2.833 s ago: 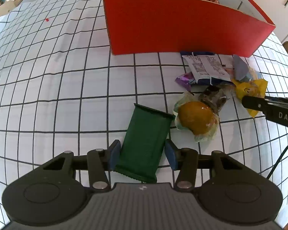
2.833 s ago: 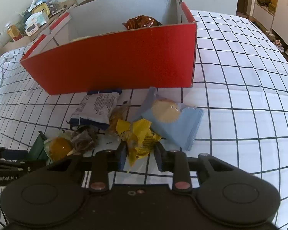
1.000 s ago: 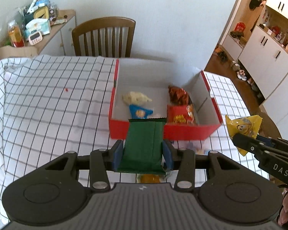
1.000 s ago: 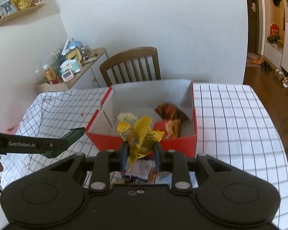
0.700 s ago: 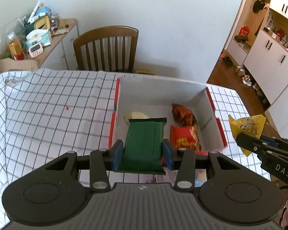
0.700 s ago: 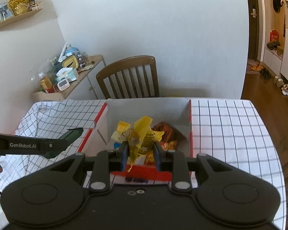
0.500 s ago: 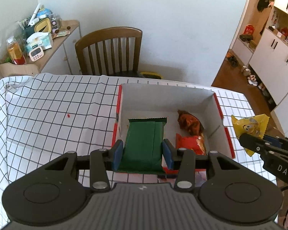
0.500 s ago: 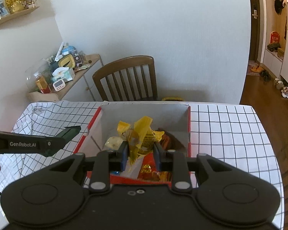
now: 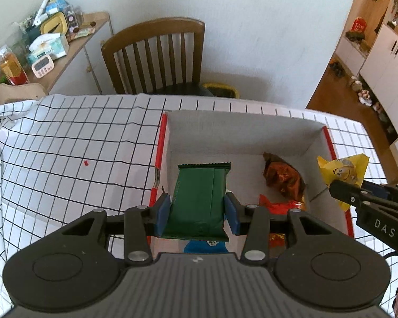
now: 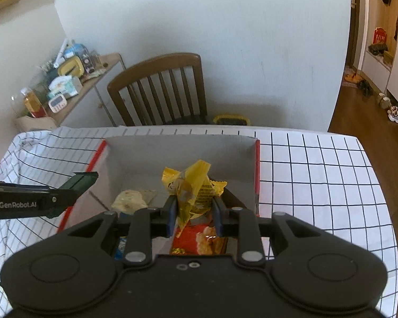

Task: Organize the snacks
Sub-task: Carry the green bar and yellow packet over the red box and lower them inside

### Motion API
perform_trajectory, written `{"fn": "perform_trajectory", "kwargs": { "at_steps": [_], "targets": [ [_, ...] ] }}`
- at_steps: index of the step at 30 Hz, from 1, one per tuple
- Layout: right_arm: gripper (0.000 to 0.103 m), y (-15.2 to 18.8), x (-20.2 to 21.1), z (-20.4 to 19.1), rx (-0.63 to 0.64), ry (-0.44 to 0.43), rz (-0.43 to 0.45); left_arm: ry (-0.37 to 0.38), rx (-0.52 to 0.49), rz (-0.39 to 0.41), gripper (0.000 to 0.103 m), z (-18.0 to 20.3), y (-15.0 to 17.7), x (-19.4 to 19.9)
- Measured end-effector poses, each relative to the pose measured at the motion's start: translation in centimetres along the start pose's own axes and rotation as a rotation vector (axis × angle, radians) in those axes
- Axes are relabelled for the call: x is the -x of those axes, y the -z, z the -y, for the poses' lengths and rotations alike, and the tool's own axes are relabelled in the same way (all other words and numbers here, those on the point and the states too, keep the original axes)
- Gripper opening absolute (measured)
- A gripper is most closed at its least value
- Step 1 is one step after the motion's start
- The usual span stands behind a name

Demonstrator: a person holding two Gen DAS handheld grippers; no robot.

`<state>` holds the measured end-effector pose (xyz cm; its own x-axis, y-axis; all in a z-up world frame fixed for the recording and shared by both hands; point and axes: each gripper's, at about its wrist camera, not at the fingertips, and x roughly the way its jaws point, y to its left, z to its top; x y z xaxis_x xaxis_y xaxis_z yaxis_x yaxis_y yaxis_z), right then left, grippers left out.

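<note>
snacks: flat green foil snack bar (image 9: 197, 201) clamped in left gripper (image 9: 197, 213), crumpled yellow snack packet (image 10: 192, 188) clamped in right gripper (image 10: 193, 216). both held above the open red cardboard box (image 9: 158, 156) on the checked tablecloth (image 9: 66, 143), other packets inside.

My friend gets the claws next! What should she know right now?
Left claw: shut on the flat green foil snack packet, held over the red cardboard box.
Right claw: shut on the crinkly yellow snack wrapper, also over the box.
Already in the box: a brown foil bag, a red chip bag, a pale wrapped bun, a blue packet.
Left to do: drop both snacks in.
</note>
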<state>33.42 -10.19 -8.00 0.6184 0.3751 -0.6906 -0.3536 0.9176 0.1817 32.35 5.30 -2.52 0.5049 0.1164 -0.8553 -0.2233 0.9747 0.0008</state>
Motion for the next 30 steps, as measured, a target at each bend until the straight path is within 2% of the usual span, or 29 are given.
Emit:
{"fn": "perform_trajectory", "kwargs": {
  "at_steps": [13, 25, 30],
  "targets": [
    [0.026, 0.4, -5.7, 1.0, 0.001, 0.006, -0.117, -0.032, -0.031, -0.110, 0.043, 0.8, 0.0, -6.6],
    [0.027, 1.3, -7.5, 0.5, 0.032, 0.015, -0.177, -0.051, -0.053, -0.193, 0.043, 1.4, 1.1, -10.4],
    [0.030, 1.2, -7.5, 0.5, 0.024, 0.012, -0.177, -0.047, -0.068, -0.193, 0.043, 1.6, 1.5, -10.6]
  ]
}}
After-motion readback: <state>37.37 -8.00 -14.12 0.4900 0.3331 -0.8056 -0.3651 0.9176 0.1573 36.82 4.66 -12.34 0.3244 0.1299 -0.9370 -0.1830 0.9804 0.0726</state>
